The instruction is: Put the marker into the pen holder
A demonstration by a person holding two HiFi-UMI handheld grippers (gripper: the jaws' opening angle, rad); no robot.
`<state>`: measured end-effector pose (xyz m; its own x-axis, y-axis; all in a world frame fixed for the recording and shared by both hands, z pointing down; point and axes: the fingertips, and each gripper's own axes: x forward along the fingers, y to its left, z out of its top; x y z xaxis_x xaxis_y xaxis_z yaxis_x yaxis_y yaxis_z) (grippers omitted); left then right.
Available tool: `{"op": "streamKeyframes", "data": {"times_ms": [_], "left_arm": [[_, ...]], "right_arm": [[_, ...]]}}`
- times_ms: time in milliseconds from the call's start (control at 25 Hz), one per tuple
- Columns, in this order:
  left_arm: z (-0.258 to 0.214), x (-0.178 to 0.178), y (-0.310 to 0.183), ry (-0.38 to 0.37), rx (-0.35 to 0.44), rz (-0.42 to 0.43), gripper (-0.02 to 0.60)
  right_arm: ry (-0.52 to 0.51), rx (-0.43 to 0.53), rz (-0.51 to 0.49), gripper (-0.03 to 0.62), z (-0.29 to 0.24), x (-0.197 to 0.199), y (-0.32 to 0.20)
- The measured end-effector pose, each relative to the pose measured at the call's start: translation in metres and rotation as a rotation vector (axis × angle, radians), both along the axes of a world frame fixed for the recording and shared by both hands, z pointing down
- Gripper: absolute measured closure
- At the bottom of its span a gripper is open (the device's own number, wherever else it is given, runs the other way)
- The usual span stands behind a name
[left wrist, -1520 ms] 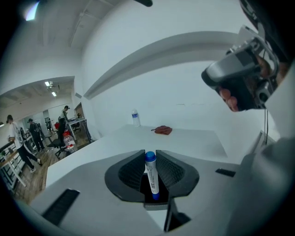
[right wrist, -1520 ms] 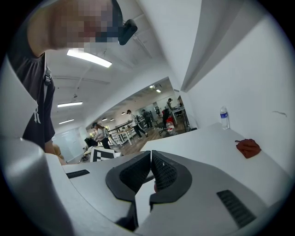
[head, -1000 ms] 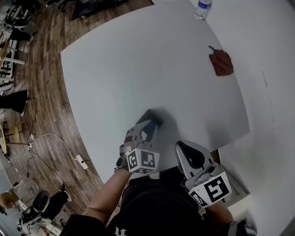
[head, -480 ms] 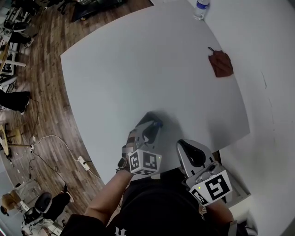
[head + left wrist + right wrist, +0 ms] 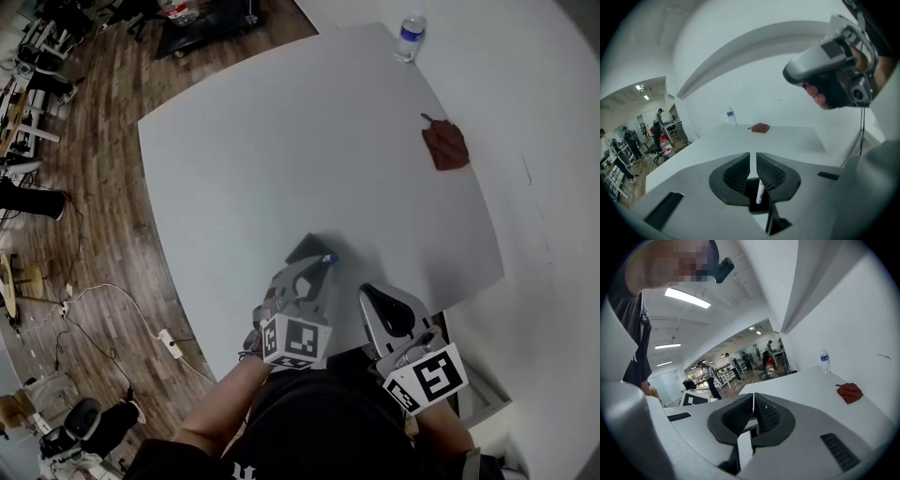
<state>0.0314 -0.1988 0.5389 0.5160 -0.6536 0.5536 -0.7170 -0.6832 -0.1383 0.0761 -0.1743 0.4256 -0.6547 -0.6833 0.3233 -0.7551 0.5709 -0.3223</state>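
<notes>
The left gripper [image 5: 317, 272] [image 5: 753, 161] is held over the black pen holder [image 5: 302, 251] [image 5: 751, 197] at the near edge of the white table [image 5: 300, 141], its jaws drawn together to a narrow slit. Just beneath them, the white, blue-capped marker [image 5: 760, 190] [image 5: 328, 258] is seen standing tilted in the holder. The right gripper [image 5: 375, 298] [image 5: 753, 404] is kept just beside, clenched on nothing. Well apart, a red cloth [image 5: 445, 145] and a water bottle [image 5: 409, 36] are seen.
</notes>
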Motion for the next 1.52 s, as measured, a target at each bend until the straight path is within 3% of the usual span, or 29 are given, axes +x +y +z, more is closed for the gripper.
{"op": "streamKeyframes", "data": {"times_ms": [440, 1160, 1520], "left_arm": [[-0.085, -0.023, 0.033, 0.154, 0.110, -0.011, 0.574], [-0.184, -0.075, 0.108, 0.397, 0.168, -0.045, 0.575], [-0.210, -0.095, 0.144, 0.438, 0.207, -0.031, 0.575]], "right_arm": [[0.025, 0.084, 0.011, 0.579, -0.031, -0.029, 0.034], [0.070, 0.237, 0.048, 0.580, -0.083, -0.073, 0.106], [0.064, 0.267, 0.076, 0.582, -0.103, -0.087, 0.136]]}}
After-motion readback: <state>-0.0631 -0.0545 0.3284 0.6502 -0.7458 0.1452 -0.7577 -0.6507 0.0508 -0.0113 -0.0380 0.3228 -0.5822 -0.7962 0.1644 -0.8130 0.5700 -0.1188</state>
